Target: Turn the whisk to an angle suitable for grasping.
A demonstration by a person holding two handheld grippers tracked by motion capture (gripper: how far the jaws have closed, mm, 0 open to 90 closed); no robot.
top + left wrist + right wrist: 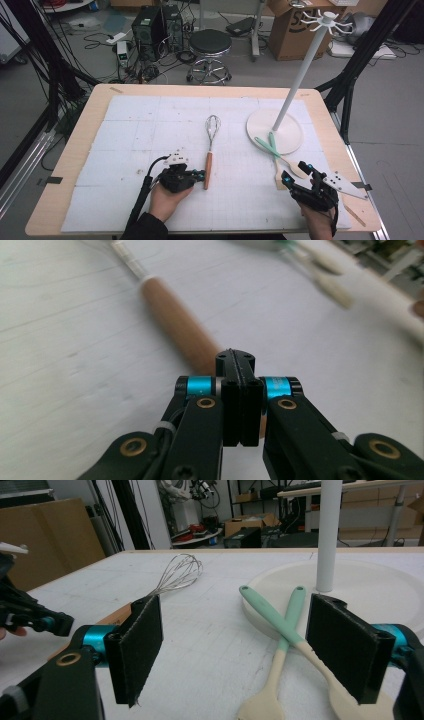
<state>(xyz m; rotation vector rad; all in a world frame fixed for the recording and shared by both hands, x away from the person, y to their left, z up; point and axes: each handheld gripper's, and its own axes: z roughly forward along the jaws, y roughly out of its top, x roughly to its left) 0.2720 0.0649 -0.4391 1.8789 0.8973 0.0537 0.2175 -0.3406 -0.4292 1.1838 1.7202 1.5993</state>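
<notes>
High view: left gripper (200, 175), jaws pressed together w/ nothing between, sits just beside the whisk (210, 147) handle's near end, whisk flat mid-bench (90, 150). Prob. lining up for a grasp. Right gripper (292, 172), jaws spread wide, aims at two crossed spatulas (277, 155) leaning on the stand base (290, 142), ready to straddle one.
</notes>
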